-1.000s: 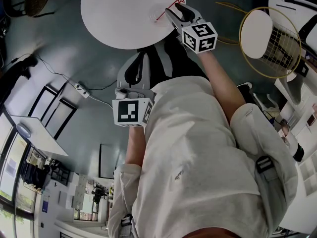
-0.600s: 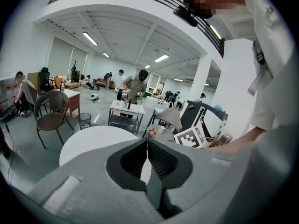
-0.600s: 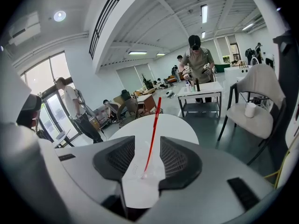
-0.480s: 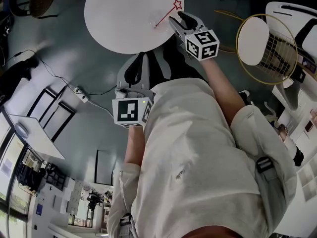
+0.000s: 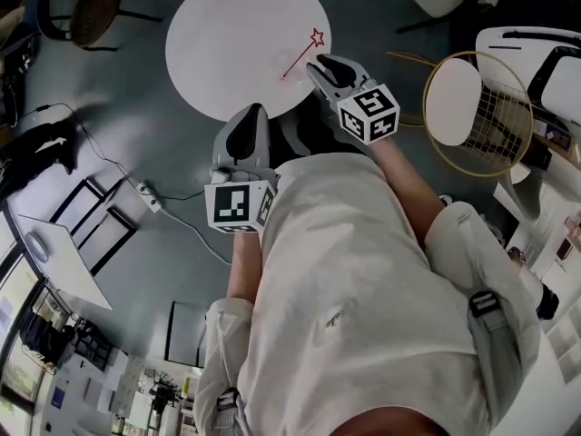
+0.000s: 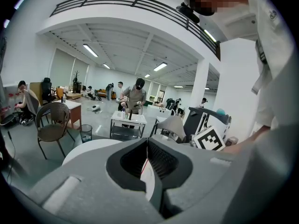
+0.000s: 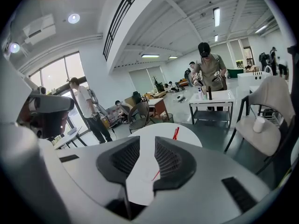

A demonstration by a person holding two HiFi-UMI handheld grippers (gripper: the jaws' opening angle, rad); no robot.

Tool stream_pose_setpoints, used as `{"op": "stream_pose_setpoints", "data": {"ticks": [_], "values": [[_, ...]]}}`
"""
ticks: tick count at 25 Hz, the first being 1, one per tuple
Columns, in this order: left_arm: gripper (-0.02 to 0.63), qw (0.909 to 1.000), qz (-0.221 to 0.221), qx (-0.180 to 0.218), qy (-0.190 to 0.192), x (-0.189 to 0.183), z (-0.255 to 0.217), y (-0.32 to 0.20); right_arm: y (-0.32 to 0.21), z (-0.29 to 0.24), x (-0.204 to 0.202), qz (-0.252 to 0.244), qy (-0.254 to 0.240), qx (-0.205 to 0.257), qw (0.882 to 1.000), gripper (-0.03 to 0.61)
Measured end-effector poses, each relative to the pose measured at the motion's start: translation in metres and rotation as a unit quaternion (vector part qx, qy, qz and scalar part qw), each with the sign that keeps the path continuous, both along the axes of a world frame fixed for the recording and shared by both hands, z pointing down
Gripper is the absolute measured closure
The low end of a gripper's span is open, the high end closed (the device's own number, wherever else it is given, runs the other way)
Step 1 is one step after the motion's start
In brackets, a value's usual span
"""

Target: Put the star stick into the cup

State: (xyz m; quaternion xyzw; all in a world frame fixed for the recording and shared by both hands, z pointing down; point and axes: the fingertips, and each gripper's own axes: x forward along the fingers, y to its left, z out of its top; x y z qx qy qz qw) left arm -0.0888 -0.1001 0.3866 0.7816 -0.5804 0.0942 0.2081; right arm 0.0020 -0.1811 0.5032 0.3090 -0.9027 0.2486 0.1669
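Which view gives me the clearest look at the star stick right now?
The head view: the star stick shows whole, star to foot, slanting over the white table. The right gripper view shows only two red pieces of it; the left gripper view, a thin red sliver.

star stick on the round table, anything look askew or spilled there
Nothing looks spilled or broken. The star stick leans at a slant rather than upright, its lower end at the faint clear cup on the round white table, its star tipped toward the table's edge.
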Motion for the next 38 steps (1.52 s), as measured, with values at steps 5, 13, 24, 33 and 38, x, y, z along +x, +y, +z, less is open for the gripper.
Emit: {"op": "stream_pose_setpoints", "data": {"ticks": [5,13,24,33,38], "values": [[0.601,0.9997,-0.002,0.023,0.001,0.003,-0.011,-0.009,0.000,-0.022,0.007,-0.009,-0.004,0.019,1.000,0.519],[0.601,0.9992,-0.006,0.038,0.000,0.013,-0.020,-0.015,-0.001,-0.064,0.022,-0.010,-0.026,0.050,0.998,0.568],[0.601,0.9994,-0.017,-0.031,-0.004,0.017,0.008,-0.002,0.008,-0.052,0.013,-0.037,-0.051,0.024,0.998,0.571],[0.601,0.9995,0.018,-0.028,-0.003,0.007,0.006,0.010,0.030,-0.064,0.015,-0.002,-0.048,0.031,0.998,0.571],[0.601,0.9990,0.044,-0.007,0.003,-0.008,0.001,0.040,0.062,-0.081,0.010,0.031,-0.051,0.049,0.997,0.571]]}}
